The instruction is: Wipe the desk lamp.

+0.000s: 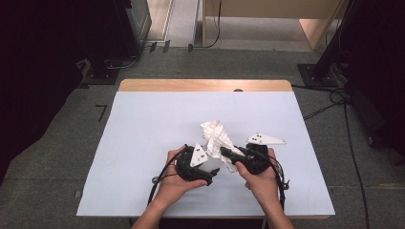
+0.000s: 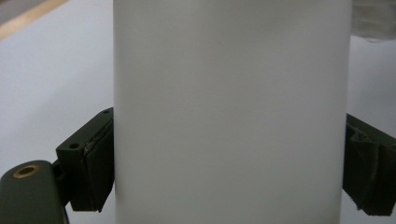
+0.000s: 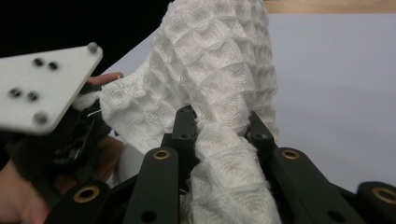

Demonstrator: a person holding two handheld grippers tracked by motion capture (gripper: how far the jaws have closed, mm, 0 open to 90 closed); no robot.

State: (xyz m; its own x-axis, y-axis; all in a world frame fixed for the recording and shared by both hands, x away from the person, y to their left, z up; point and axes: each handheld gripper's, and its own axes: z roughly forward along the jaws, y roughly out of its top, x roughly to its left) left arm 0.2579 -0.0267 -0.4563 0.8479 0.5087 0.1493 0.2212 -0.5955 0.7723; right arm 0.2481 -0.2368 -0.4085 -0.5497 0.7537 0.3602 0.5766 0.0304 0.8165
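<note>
Near the front middle of the table (image 1: pixel 143 143), I have both grippers drawn close together. My left gripper (image 2: pixel 229 154) is clamped on a smooth white cylinder (image 2: pixel 231 112), its pads pressed against either side. My right gripper (image 3: pixel 219 128) is pinched tight on a bunched white waffle-weave cloth (image 3: pixel 219 70), which rises from the jaws and drapes toward the left gripper; from the high view the cloth (image 1: pixel 216 135) stands crumpled just beyond the two hands. I judge that I am mid-way through working the cloth against the cylinder, wiping or wrapping it. Next I would need to keep the cylinder steady while guiding the cloth around it without letting the fabric slip out.
</note>
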